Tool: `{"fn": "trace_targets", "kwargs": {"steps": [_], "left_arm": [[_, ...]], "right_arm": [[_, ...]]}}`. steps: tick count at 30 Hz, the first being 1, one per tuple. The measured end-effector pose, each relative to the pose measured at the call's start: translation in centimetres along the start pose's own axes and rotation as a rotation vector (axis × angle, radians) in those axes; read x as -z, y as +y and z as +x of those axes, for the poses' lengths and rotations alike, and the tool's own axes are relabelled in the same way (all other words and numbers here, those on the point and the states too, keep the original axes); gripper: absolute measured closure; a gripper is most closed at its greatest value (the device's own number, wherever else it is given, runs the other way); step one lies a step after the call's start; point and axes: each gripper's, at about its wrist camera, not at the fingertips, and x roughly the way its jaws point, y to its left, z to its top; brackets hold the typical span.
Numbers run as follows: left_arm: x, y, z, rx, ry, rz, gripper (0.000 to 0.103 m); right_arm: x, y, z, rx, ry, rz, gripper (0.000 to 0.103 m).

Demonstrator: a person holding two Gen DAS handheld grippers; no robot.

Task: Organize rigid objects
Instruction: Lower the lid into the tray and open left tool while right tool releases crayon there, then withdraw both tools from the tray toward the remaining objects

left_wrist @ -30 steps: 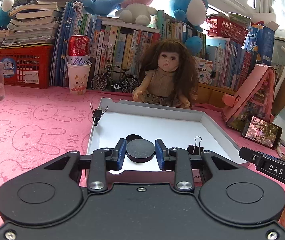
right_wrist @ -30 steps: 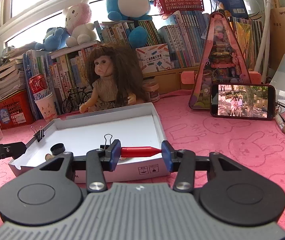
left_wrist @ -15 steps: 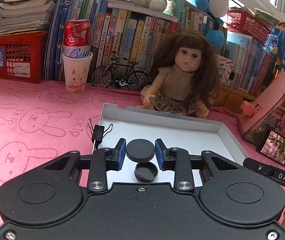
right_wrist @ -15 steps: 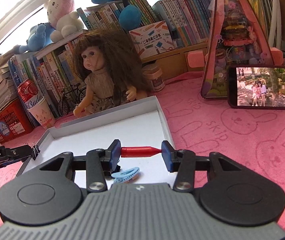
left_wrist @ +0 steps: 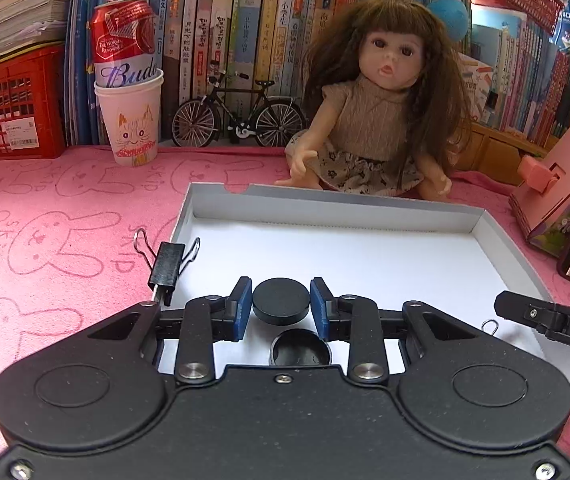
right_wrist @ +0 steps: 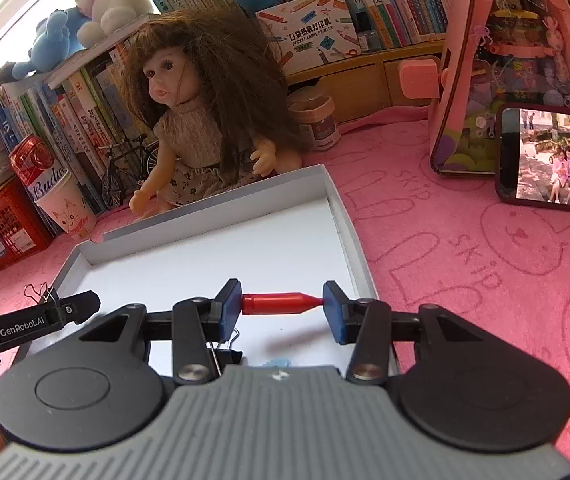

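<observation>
My left gripper (left_wrist: 281, 302) is shut on a round black cap (left_wrist: 281, 300) and holds it over the near part of the white shallow box (left_wrist: 325, 204). A second black cap (left_wrist: 300, 348) lies in the box just below it. My right gripper (right_wrist: 282, 305) is shut on a red pen cap (right_wrist: 281, 303), held endwise between the blue pads over the same box (right_wrist: 349, 236). A black binder clip (left_wrist: 167, 262) is clipped on the box's left wall. A blue clip (right_wrist: 275, 362) and another binder clip (right_wrist: 225, 350) lie in the box, mostly hidden by the right gripper.
A doll (left_wrist: 377, 112) sits right behind the box. A paper cup with a red can (left_wrist: 129, 80), a toy bicycle (left_wrist: 237, 116), books and a red crate (left_wrist: 9, 104) line the back. A pink house-shaped case (right_wrist: 509, 64) and a phone (right_wrist: 553, 160) stand on the right on the pink cloth.
Both grippers have moved forward and lower over the box, each keeping its object. The doll and the box's far wall look nearer; the second black cap now lies under the left gripper.
</observation>
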Motion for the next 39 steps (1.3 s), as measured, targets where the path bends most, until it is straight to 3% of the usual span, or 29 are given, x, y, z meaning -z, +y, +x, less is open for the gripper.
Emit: {"fn": "trace_targets", "kwargs": {"steps": [6, 9, 12, 15, 19, 22, 32, 39], "left_arm": [[0.4, -0.1, 0.5, -0.013, 0.020, 0.014, 0.073], [0.5, -0.2, 0.2, -0.018, 0.015, 0.024, 0.071], [0.4, 0.0, -0.5, -0.006, 0.008, 0.010, 0.055], [0.3, 0.1, -1.5, 0.010, -0.013, 0.001, 0.049], [0.3, -0.2, -3.6, 0.029, -0.051, 0.015, 0.030], [0.7, -0.6, -5.5, 0.049, -0.088, 0.038, 0.025], [3.5, -1.8, -10.7, 0.078, -0.138, 0.098, 0.021], [6.0, -1.1, -14.1, 0.124, -0.153, 0.064, 0.020]], "right_arm": [[0.1, 0.7, 0.3, -0.002, 0.006, -0.032, 0.053], [0.2, 0.7, 0.1, -0.012, -0.005, -0.024, 0.045], [0.2, 0.7, -0.6, -0.024, -0.029, -0.018, 0.034], [0.3, 0.9, -1.4, -0.025, -0.056, -0.038, 0.027], [0.5, 1.0, -2.8, -0.034, -0.085, -0.058, 0.021], [0.8, 0.9, -4.0, -0.045, -0.105, -0.066, 0.017], [2.3, 0.8, -8.1, -0.094, -0.156, -0.125, 0.010], [4.1, 0.7, -10.6, -0.103, -0.192, -0.195, 0.005]]}}
